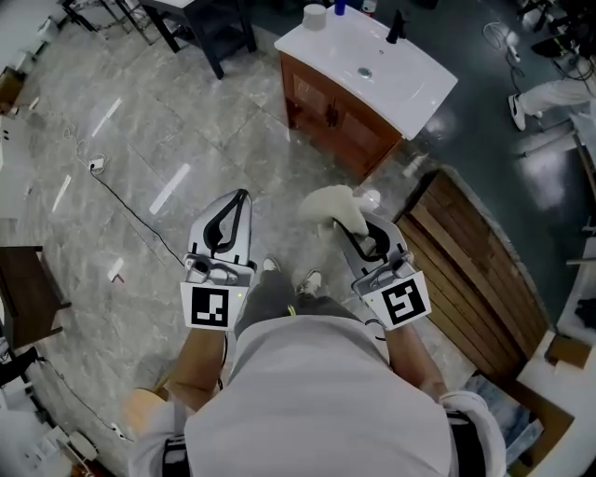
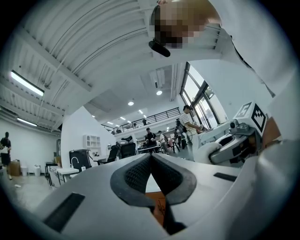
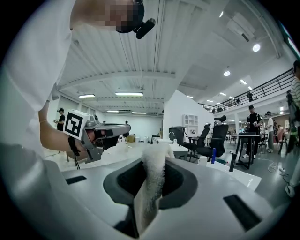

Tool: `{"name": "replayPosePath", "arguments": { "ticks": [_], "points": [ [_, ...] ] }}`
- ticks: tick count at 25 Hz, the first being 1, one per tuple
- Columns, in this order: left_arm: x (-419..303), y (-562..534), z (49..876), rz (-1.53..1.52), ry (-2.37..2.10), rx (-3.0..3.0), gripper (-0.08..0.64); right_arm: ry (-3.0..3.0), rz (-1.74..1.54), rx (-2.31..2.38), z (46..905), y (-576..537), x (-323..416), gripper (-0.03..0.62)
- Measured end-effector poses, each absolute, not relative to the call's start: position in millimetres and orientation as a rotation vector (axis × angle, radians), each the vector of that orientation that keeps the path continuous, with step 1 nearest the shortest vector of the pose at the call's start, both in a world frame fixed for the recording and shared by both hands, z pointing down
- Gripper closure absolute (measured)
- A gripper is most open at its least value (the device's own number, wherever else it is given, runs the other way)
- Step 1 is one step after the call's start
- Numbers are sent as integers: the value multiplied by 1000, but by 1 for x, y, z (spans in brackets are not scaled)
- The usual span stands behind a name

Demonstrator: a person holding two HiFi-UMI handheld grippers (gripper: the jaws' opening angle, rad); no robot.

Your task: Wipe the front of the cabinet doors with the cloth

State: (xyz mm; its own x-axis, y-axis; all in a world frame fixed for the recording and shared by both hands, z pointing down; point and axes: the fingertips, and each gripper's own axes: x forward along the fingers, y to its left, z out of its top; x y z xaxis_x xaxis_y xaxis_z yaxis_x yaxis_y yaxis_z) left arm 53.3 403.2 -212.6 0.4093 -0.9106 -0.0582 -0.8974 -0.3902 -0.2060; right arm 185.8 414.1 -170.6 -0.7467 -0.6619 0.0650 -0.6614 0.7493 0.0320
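The wooden cabinet (image 1: 337, 115) with its two brown doors stands ahead under a white sink top (image 1: 410, 79). My right gripper (image 1: 346, 212) is shut on a white fluffy cloth (image 1: 328, 203), held in the air well short of the doors. That cloth (image 3: 152, 180) rises between the right gripper's (image 3: 151, 161) jaws. To the left, at about the same height, my left gripper (image 1: 240, 197) is shut with nothing in it. Its jaws meet at the tips in the left gripper view (image 2: 150, 157).
A wooden slatted platform (image 1: 475, 270) lies on the floor to the right. A black cable (image 1: 130, 210) runs over the marble floor at left. A dark table's legs (image 1: 200, 33) stand at the back. A faucet (image 1: 396, 26) and bottles sit on the sink top.
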Motion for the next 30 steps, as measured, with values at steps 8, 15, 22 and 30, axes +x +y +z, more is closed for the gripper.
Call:
{"name": "replayPosePath", "arguments": {
  "ticks": [8,15,22,30],
  "points": [
    [29,360,-198,-35,1628,-2488,541,-2820,8,1103,-159,379,169,517],
    [-9,278,-178,-37,1600,-2546,541,-2739,12,1183,-152,292,142,517],
    [-69,178,-162,-68,1553,-2627,541,-2692,26,1195,-151,193,70,517],
    [-90,100,-166,-19,1457,-2679,541,-2678,-3,1243,-160,112,26,517]
  ]
}}
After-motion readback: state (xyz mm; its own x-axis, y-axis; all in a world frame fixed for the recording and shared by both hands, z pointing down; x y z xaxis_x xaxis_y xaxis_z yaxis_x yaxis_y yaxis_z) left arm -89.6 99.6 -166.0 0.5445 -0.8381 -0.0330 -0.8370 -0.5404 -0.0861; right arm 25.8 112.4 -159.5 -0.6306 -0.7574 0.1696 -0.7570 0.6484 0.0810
